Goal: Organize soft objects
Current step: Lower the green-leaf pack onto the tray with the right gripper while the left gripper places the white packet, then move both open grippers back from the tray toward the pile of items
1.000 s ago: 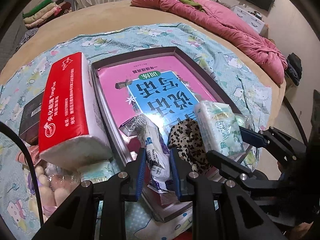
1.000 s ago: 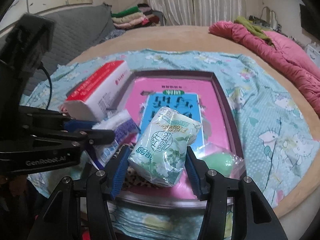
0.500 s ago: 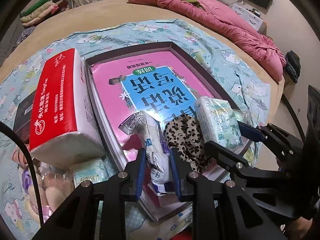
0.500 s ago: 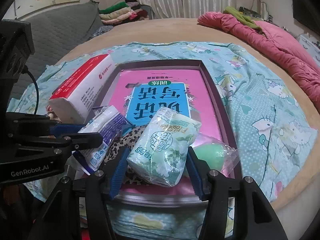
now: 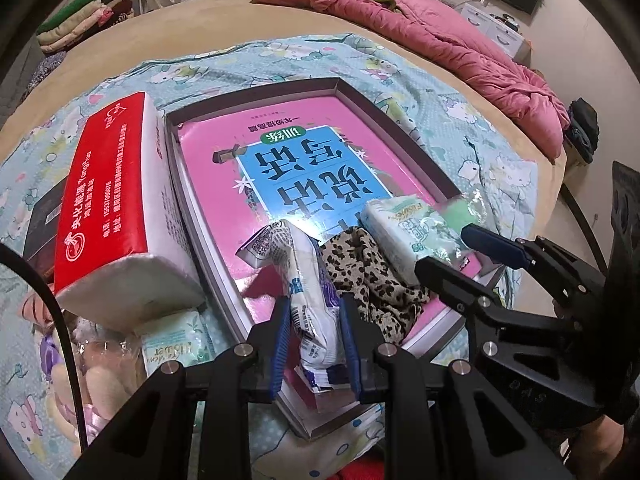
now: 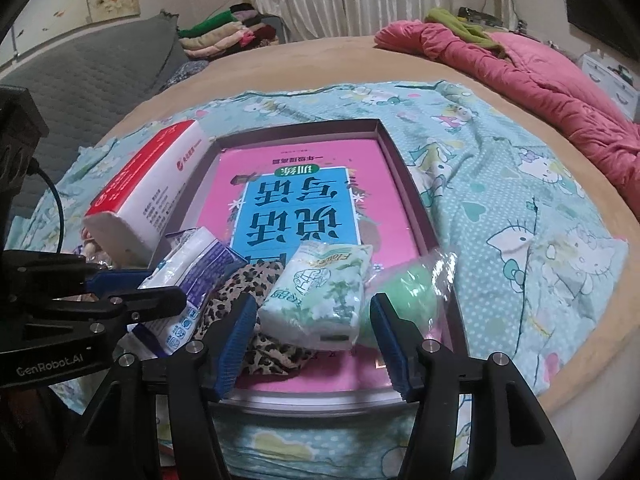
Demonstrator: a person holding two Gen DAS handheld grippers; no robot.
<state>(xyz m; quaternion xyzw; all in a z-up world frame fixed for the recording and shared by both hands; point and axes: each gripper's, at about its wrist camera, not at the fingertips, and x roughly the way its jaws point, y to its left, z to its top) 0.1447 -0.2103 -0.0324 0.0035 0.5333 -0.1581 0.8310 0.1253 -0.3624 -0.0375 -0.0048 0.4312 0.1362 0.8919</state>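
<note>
Left gripper (image 5: pixel 316 344) clamps the white-blue tissue pack (image 5: pixel 308 288) mid-body over the tray's (image 6: pixel 404 184) near left corner. Right gripper (image 6: pixel 314 340), jaws just widening, has released the green tissue pack (image 6: pixel 320 300) on the leopard cloth (image 6: pixel 244 280); both packs judged light, squashy, slick-wrapped

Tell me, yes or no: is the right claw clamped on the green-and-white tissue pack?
No: the right claw stands open, with gaps showing between both blue pads and the green-and-white tissue pack lying in the tray.
</note>
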